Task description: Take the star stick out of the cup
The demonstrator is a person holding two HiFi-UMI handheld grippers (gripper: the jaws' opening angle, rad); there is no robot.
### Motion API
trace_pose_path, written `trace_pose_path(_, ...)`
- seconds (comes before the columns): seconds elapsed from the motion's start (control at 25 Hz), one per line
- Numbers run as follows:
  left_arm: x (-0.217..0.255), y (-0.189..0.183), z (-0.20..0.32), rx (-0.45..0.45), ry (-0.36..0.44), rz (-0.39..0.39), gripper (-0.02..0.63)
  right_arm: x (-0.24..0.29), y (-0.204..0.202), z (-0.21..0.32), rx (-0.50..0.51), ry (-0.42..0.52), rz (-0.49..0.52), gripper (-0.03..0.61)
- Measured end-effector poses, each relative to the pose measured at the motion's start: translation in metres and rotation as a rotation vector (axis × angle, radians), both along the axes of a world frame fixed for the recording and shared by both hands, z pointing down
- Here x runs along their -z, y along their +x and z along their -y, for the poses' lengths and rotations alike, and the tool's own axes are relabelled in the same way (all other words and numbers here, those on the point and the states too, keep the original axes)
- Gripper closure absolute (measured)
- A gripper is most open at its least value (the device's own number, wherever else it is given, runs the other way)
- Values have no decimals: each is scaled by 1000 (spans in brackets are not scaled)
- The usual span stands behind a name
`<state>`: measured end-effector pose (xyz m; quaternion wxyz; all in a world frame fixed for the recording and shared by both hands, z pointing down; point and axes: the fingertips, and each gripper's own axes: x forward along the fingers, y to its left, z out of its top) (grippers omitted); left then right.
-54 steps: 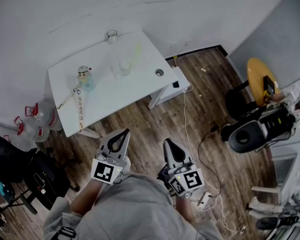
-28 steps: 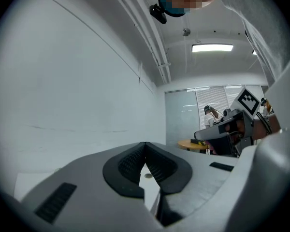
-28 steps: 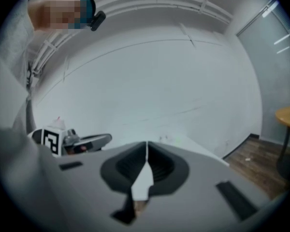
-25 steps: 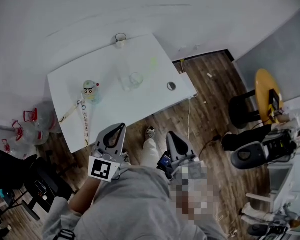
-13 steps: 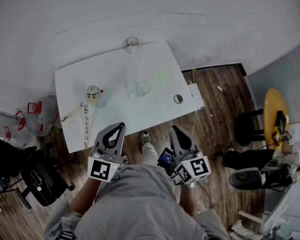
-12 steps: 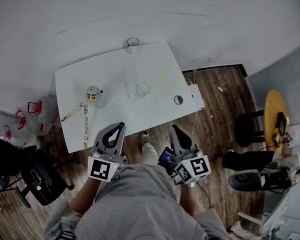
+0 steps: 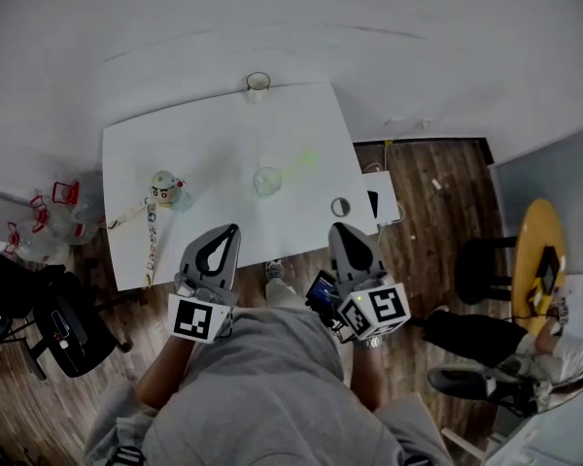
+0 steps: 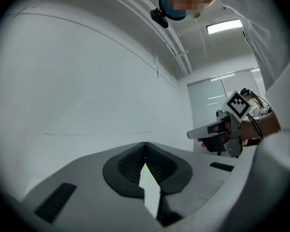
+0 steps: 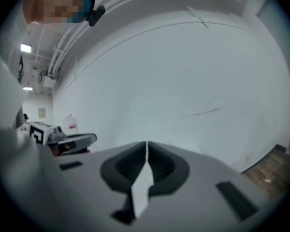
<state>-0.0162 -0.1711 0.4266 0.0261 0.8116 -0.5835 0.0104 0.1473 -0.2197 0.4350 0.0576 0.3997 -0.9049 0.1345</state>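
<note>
While the person is holding both grippers up at the near edge of the table, neither tool is touching anything on it. The L gripper is keeping its jaws pressed together w/ nothing btwn them, as the left gripper view shows, tips meeting in a thin seam. The R gripper is doing the same, jaws closed and empty in the right gripper view. Both gripper views are looking mostly at white wall.

In the head view the clear cup is standing upright near the table's middle, at approx 1 o'clock from the L jaws and 11 o'clock from the R jaws, well apart from both. The pale yellow-green star stick is sitting in that cup, leaning out toward 2 o'clock; its shape is too blurred to make out.

A second cup is standing at the far edge at 12 o'clock, a small doll is lying at 10 o'clock, and a small ring is resting just beyond the R jaws.
</note>
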Motion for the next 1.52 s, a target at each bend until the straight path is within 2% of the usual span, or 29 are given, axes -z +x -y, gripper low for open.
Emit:
trace_pose_path(0.36,-2,29,30,89,-12,29,581,-20,12,57,108,-52,19,543)
trace_pose_path(0.76,-14,27,49,210,-20,32,581,-58,-1,114,136,-153,-22,543)
trace_pose_path(1.2,-18,20,81,240,-35,37,581,-98,-24,153,192,-240,-96,541)
trace_pose_path(1.52,-31,15,100,269,-79,16,581,-127,-30,178,212,-326,-122,538)
